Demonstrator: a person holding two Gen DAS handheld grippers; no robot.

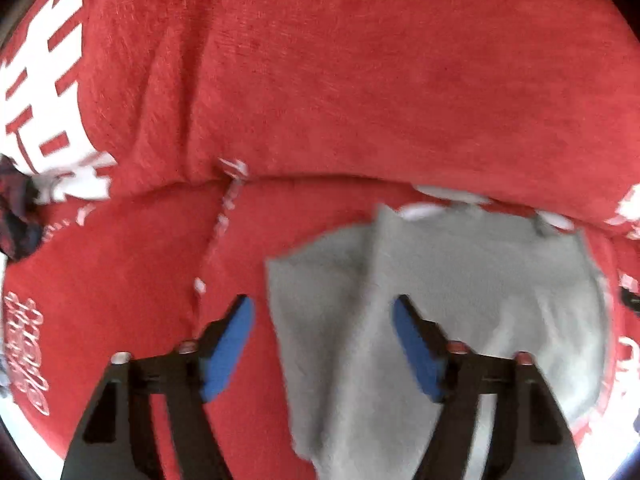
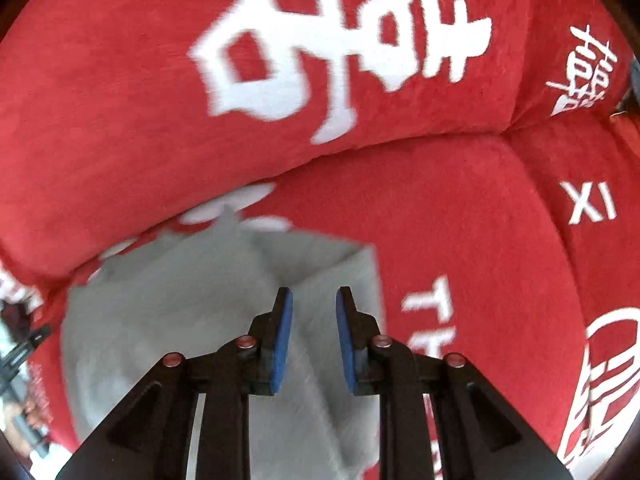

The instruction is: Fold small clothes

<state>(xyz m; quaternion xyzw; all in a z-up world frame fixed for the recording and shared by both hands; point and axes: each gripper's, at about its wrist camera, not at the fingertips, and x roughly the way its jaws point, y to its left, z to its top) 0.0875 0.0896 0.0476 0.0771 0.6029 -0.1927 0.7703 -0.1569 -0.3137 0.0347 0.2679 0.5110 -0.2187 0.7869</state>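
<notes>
Blue-padded, black-framed: left gripper (image 1: 324,340) spread wide, nothing between the pads, hanging just above the grey garment (image 1: 440,300). Left pad (image 1: 228,352) over bare red fabric, right pad over grey cloth; contact with the cloth cannot be told. In the right wrist view, right gripper (image 2: 314,336) with fingers parted by a narrow gap, pads facing each other, nothing pinched; both over the same grey garment (image 2: 180,312), close to its right edge. Whether the tips touch the cloth: cannot tell.

Grey, soft, a little blurred: garment spread on the red seat cushion (image 1: 120,280), with a fold ridge running from near the left gripper up toward its far edge. Far edge reaching the crease where seat meets backrest. In the right wrist view, a raised diagonal fold just ahead of the fingertips.

Beyond the garment, red plush seat cushion (image 2: 460,208) with white printed letters "XI" (image 2: 590,202) at the right. Farther, red backrest cushion (image 1: 360,80) rising behind, also seen in the right wrist view (image 2: 100,100), bearing large white characters (image 2: 332,32). At the far left of the left wrist view, a dark patterned cloth (image 1: 16,216) at the cushion seam.
</notes>
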